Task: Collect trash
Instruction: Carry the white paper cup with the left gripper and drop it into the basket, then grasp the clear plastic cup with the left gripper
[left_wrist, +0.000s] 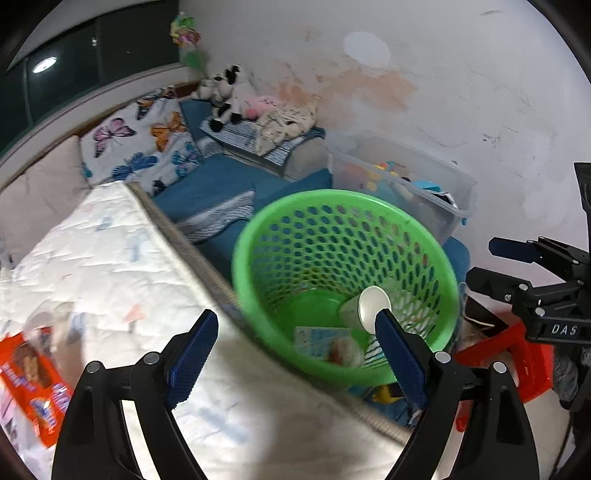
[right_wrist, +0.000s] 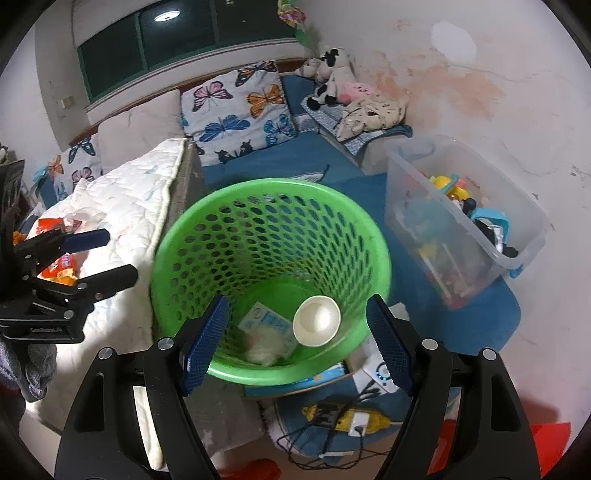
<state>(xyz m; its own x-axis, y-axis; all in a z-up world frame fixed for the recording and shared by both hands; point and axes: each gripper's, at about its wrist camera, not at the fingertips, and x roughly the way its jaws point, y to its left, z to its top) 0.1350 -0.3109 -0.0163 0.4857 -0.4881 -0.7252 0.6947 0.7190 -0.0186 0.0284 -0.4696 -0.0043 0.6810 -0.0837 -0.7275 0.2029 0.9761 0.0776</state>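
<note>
A green mesh waste basket stands on the floor beside the bed. Inside lie a white paper cup, a light blue packet and a crumpled white wad. An orange snack wrapper lies on the white quilt. My left gripper is open and empty over the bed edge, left of the basket. My right gripper is open and empty above the basket's near rim.
A clear plastic bin of toys stands right of the basket by the wall. Butterfly pillows and plush toys lie at the back. A power strip with cables lies on the blue mat below. A red object sits at the right.
</note>
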